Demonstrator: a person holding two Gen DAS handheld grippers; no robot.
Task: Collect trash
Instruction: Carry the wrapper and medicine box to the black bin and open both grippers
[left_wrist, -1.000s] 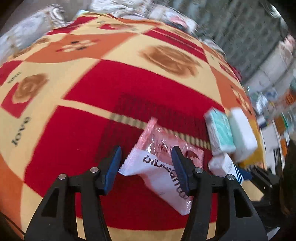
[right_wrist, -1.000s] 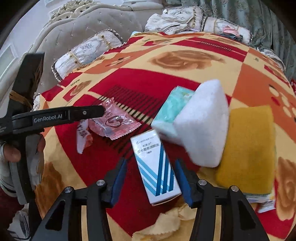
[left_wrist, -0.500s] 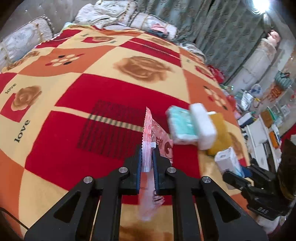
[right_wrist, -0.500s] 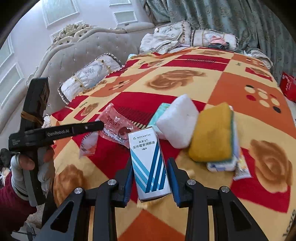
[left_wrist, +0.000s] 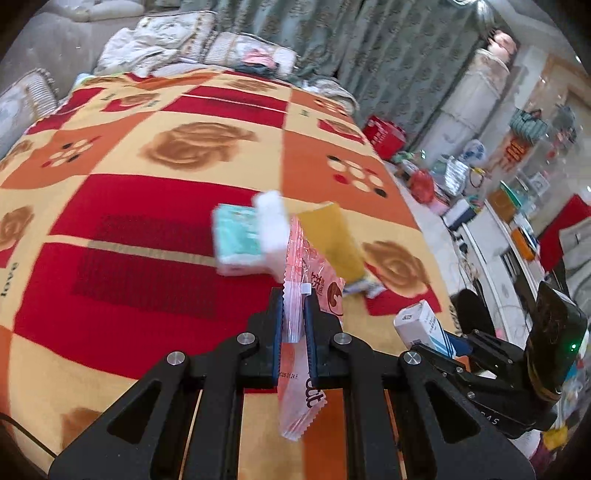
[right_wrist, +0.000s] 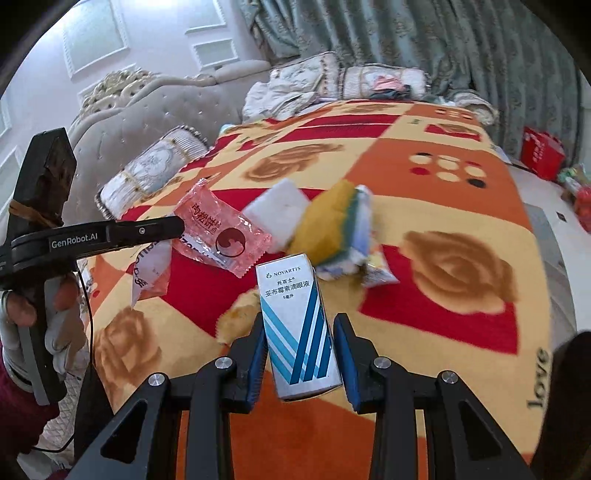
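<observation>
Over on the left, the left tool (left_wrist: 293, 325) has its blue pads pressed together on a pink snack wrapper (left_wrist: 295, 314), which stands on edge between them and hangs clear of the patterned blanket (left_wrist: 147, 192) on the bed. Just past it on the blanket lie a teal tissue pack (left_wrist: 236, 240), a white sponge (left_wrist: 273, 229) and a yellow sponge (left_wrist: 332, 240), bunched close together and blurred. Further right, the right tool (right_wrist: 301, 354) is pinching a white-and-blue Novartis eye-drop box (right_wrist: 295, 325), held upright and off the blanket. A crumpled yellow scrap (right_wrist: 236, 317) lies on the blanket just behind its left pad.
</observation>
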